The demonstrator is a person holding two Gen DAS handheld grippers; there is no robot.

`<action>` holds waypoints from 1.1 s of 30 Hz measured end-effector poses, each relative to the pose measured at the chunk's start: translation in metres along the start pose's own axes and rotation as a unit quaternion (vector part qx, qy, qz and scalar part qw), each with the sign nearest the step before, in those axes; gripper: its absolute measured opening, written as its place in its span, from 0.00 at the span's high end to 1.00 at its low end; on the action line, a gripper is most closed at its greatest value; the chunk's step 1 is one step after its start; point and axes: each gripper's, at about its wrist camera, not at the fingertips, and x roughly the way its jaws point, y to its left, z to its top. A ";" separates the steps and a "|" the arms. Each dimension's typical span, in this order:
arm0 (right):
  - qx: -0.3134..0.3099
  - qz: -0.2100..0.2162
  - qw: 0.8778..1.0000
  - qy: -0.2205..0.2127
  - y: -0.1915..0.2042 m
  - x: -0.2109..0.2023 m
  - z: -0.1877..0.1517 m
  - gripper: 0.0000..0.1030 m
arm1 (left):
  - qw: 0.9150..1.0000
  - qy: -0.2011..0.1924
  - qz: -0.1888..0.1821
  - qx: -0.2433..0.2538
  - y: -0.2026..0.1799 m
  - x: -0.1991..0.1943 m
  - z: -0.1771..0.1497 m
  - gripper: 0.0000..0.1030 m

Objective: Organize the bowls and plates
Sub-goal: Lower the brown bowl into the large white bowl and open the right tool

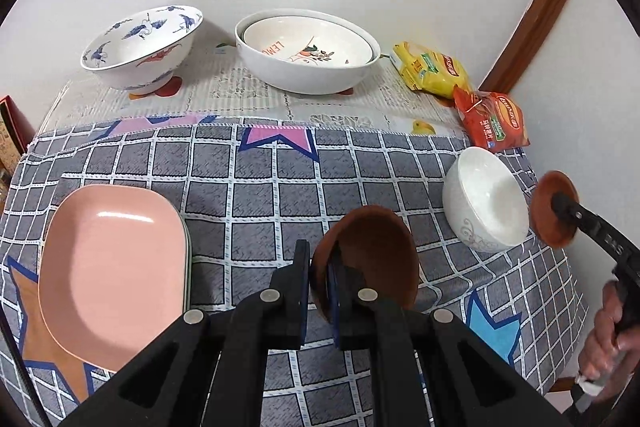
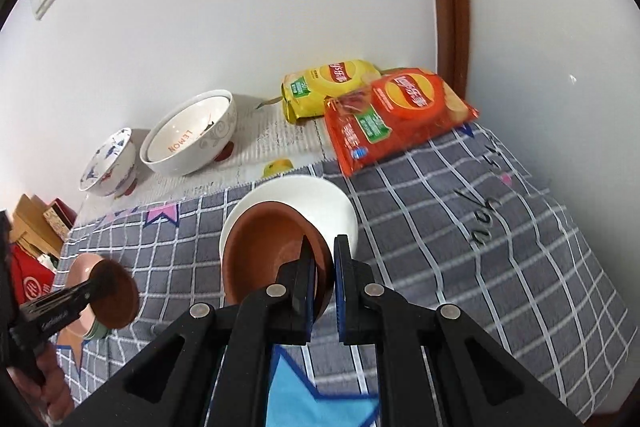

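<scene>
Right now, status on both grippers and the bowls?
Left gripper shut on a brown bowl, clear of the cloth. Right gripper shut on second brown bowl, in front of the white bowl. Pink plate stack untouched. Nothing blocking.

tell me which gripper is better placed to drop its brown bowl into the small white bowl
Right. The right gripper holds its brown bowl directly in front of the white bowl; the left gripper sits nearer the pink plates.

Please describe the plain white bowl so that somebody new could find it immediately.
Start at the two snack bags by the wall. Just in front of the orange bag, on the grey checked cloth, stands the small white bowl. Unlike the far bowls, it is empty, with only a faint grey scroll outside.
</scene>
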 end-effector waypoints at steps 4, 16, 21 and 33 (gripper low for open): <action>-0.006 -0.006 1.000 0.021 0.005 0.023 0.005 0.92 | 1.000 0.002 -0.004 0.000 0.001 0.007 0.003 0.92; -0.033 -0.032 0.996 0.074 0.011 0.084 0.012 0.92 | 1.000 0.017 -0.016 0.006 -0.003 0.031 0.011 0.92; -0.046 -0.037 0.994 0.093 0.015 0.098 0.011 0.92 | 1.000 0.017 -0.019 0.009 -0.007 0.036 0.013 0.92; -0.084 -0.066 0.988 0.115 0.027 0.112 0.010 0.91 | 0.999 0.019 -0.024 0.009 -0.005 0.036 0.014 0.92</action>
